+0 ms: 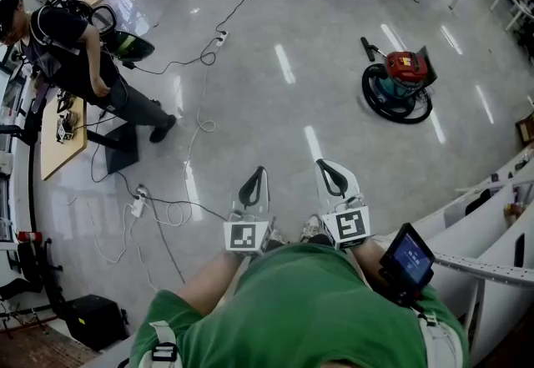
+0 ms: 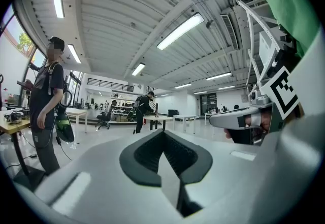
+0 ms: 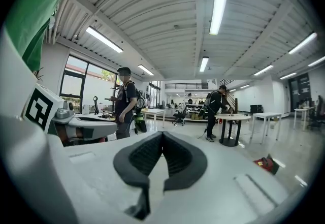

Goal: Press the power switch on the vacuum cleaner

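Vacuum cleaner [image 1: 398, 84] is standing on the floor [image 1: 334, 49], well apart from both grippers.
Left gripper [image 1: 253, 189] and right gripper [image 1: 333, 177] are hovering near the chest, fingers pressed together, holding nothing. Power switch is not showing at this range. Likely hazard: cables [image 1: 198, 112] are trailing across the floor, inviting a trip. No brand or label is reading legibly.

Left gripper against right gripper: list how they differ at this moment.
The left gripper leans rightward towards its tip, while the right gripper leans leftward, so the two tips converge. The right gripper is nearer the vacuum cleaner. That cleaner apparently shows small and red low in the right gripper view, while the left gripper view does not show it. Shared: both have their jaws together on nothing, and both are far short of the vacuum cleaner.
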Demonstrator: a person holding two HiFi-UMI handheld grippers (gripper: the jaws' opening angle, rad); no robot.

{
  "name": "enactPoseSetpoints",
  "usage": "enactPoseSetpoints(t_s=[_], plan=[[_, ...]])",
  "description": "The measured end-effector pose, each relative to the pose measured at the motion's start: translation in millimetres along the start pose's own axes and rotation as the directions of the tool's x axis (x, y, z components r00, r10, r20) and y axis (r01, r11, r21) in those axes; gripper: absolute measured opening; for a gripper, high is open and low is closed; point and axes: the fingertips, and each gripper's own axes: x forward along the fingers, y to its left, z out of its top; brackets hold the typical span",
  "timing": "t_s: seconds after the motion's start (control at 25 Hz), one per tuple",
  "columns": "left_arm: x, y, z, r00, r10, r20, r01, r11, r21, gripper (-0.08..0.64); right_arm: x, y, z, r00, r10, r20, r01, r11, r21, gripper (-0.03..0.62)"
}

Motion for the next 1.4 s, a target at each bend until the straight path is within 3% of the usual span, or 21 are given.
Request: enactPoseSetpoints(t_s=[0.36, 0.6, 0.96, 1.2, 1.4], plan=[[36.4, -30.1, 5.8, 1.000, -0.008, -0.022, 0.008, 0.999, 0.034, 0.006, -8.0, -48.4, -2.1, 0.999, -0.041, 0.020, 0.040, 0.999, 0.018, 0.003], [69.7, -57.8, 7.0, 0.998, -0.068, -0.011, 0.069, 0.995, 0.076, 0.006, -7.4, -86.8, -2.8, 0.998, -0.059, 0.018, 0.059, 0.997, 0.044, 0.003], [126.5, -82.1, 9.0, 0.988, -0.156, -0.021, 0.157, 0.981, 0.109, 0.006, -6.2, -139.4, -10.7, 0.988, -0.155, 0.027, 0.153, 0.986, 0.060, 0.003], [173.1, -89.3, 12.6, 0.964, -0.267, -0.010, 0.267, 0.959, 0.098, 0.006, 9.8, -165.1, -6.9, 0.970, -0.243, 0.013, 0.241, 0.968, 0.075, 0.003], [217.0, -85.1, 16.5, 0.922, -0.388, -0.001, 0.386, 0.917, 0.102, 0.006, 36.4, -189.8, -8.0, 0.939, -0.343, 0.001, 0.342, 0.937, 0.067, 0.003]])
